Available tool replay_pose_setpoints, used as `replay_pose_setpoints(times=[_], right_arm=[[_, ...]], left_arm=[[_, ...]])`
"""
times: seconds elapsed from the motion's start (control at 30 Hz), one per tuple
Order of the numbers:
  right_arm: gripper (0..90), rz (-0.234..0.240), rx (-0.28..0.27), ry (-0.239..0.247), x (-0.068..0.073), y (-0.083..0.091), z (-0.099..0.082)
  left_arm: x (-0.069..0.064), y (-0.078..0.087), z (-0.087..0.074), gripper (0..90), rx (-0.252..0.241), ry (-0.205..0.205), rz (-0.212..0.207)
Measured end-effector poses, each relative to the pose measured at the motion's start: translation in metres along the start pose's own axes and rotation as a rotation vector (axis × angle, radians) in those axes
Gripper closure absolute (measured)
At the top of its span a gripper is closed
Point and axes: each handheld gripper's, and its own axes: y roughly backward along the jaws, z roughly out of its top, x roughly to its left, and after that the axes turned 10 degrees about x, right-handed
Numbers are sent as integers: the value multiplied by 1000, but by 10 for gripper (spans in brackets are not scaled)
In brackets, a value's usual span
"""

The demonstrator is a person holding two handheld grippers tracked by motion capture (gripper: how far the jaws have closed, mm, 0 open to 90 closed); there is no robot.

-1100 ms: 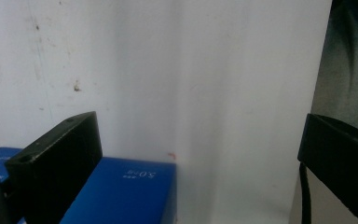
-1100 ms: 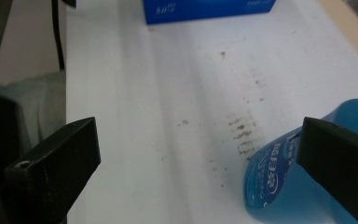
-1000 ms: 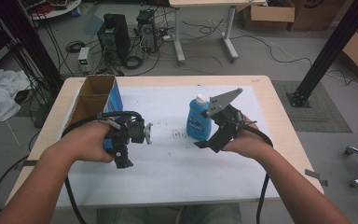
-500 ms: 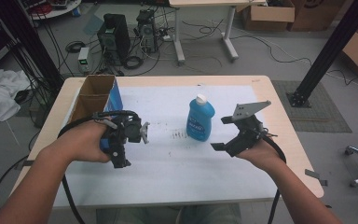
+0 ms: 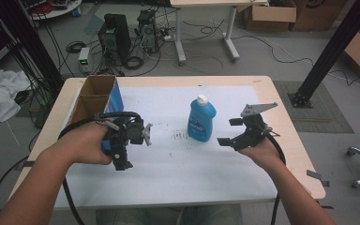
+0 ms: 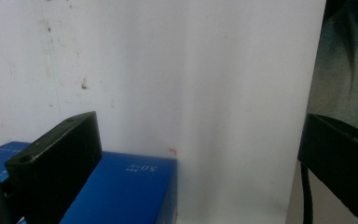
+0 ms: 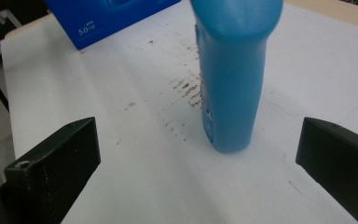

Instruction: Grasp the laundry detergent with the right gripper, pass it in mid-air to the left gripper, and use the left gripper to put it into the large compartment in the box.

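- Black jaws of the right gripper (image 5: 232, 132) stand wide apart and hold nothing — in the right gripper view they frame the lower body of the bottle (image 7: 233, 74), with clear space on both sides.
- Left gripper (image 5: 126, 136) is held by the person's left hand (image 5: 86, 145) over the white sheet (image 5: 168, 173); its own view shows both jaws spread, nothing between them, and the corner of the blue box (image 6: 126, 191) just below.
- Blue plastic, white cap: the bottle stands upright near the middle of the sheet, just beside a patch of dark smudges (image 5: 180, 136), between the two grippers and nearer the right one.
- Handling, as a judgement: the plastic looks smooth and likely a little slippery, with walls that would give under a hard squeeze; if well filled it would be fairly heavy and top-steady. The flattened body — below the shoulder, across its narrow faces — seems the best place to grip; the cap offers too little.
- Farther back, the open cardboard box (image 5: 93, 96) with its blue side sits at the table's far left corner, well apart from the bottle.
- Beyond the table (image 5: 272, 101), computer towers (image 5: 115, 35) and cables lie on the floor.
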Motion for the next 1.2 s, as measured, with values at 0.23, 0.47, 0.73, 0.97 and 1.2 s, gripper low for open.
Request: replay_pose_setpoints(times=[0.23, 0.47, 0.73, 0.97, 1.2], right_arm=[[0, 6, -2, -31, -11, -17, 2], [0, -1, 3, -42, -23, -36, 4], [0, 4, 20, -15, -30, -56, 6], [0, 9, 15, -2, -33, -70, 8], [0, 24, -18, 7, -36, -82, 8]], left_arm=[[-3, -2, -3, 1, 5, 4, -4], [-2, 0, -3, 1, -4, 7, 0], [-1, 1, -3, 1, 0, 10, 5], [-1, -2, -3, 1, 4, 9, 0], [-1, -1, -3, 1, 1, 13, 6]])
